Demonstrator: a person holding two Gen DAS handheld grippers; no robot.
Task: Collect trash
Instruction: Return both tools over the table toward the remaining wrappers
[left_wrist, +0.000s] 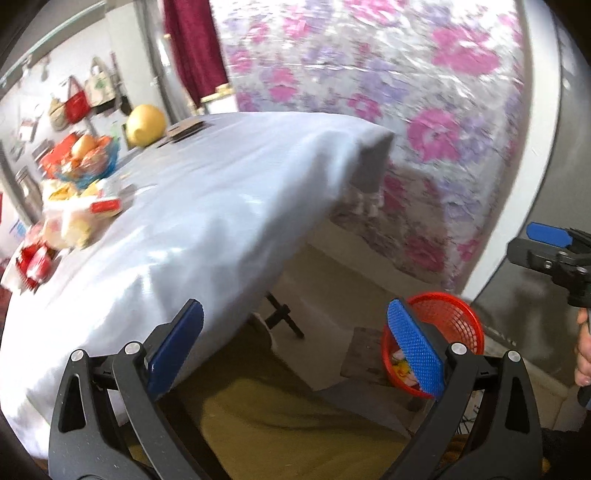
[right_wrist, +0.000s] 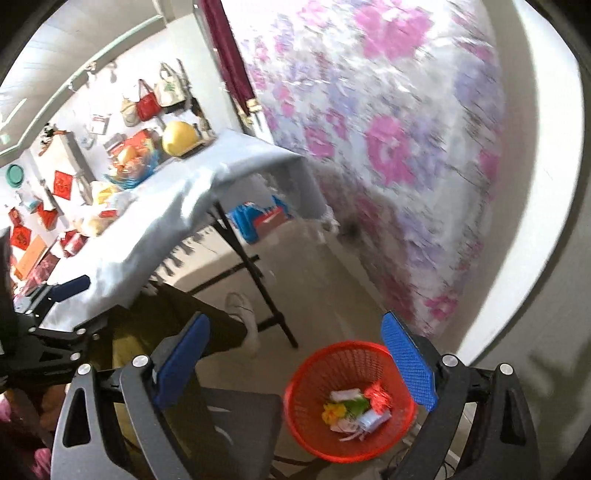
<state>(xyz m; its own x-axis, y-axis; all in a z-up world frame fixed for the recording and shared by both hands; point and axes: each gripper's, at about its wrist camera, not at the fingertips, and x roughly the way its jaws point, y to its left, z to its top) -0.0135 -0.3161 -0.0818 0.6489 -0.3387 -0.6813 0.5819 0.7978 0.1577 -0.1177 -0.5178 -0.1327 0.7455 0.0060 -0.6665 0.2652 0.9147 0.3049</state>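
A red mesh basket (right_wrist: 349, 402) stands on the floor beside the table and holds several pieces of trash (right_wrist: 354, 410): wrappers in white, yellow, green and red. It also shows in the left wrist view (left_wrist: 447, 321). My right gripper (right_wrist: 295, 365) is open and empty, above the basket. My left gripper (left_wrist: 295, 350) is open and empty, near the edge of the white-clothed table (left_wrist: 207, 206). The right gripper also shows at the right edge of the left wrist view (left_wrist: 554, 251).
On the table's far left are a blue fruit bowl (left_wrist: 86, 158), a yellow pomelo (left_wrist: 146, 125) and packaged snacks (left_wrist: 70, 218). A floral sheet (left_wrist: 388, 92) hangs behind. The person's legs and white shoe (right_wrist: 243, 317) are under the table, beside black table legs (right_wrist: 258, 280).
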